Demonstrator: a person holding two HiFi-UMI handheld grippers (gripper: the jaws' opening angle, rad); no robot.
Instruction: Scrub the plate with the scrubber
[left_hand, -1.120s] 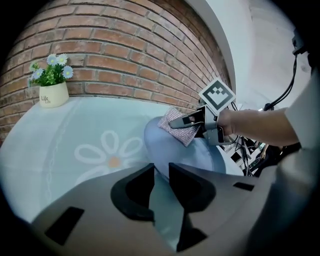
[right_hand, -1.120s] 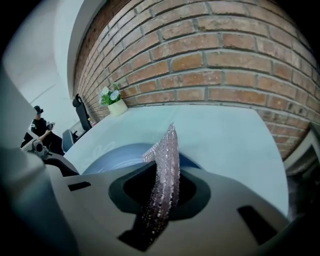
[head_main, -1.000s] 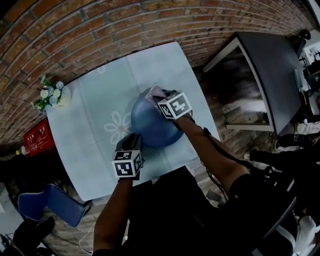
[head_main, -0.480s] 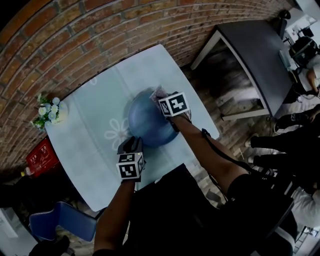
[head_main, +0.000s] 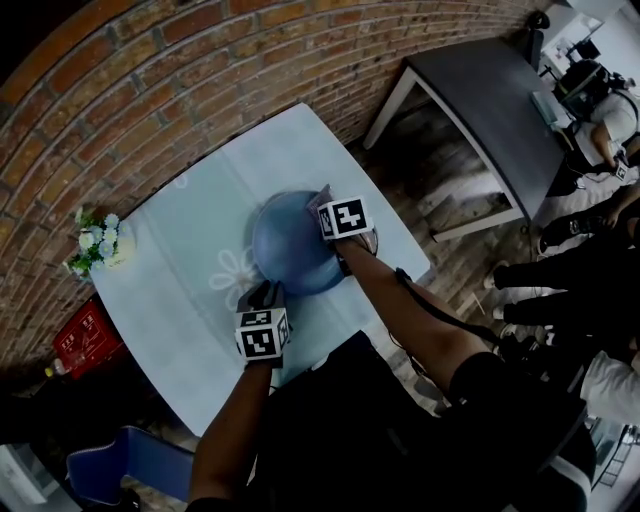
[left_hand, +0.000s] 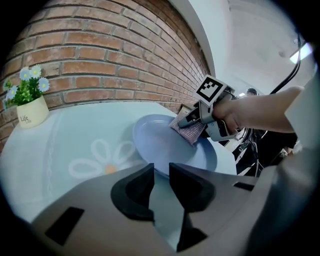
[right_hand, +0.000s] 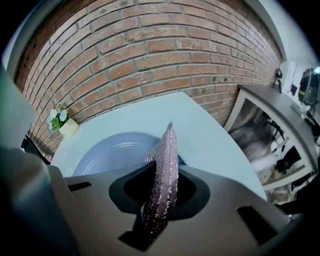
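A blue plate lies on the light-blue tablecloth. Its near rim runs into the left gripper, whose jaws are shut on that rim with only a narrow gap showing. The plate looks tilted up from the cloth. At its far right rim the right gripper is shut on a purple-grey scrubber. The scrubber rests flat against the plate's surface. In the right gripper view the scrubber stands edge-on between the jaws, above the plate.
A small pot of flowers stands at the table's far left corner by the brick wall. A dark table and people are to the right. A red box and a blue chair sit left of the table.
The head view has shifted. The right gripper and scrubber have stayed at the plate's far right rim, moving only slightly. The left gripper has kept its hold at the near rim.
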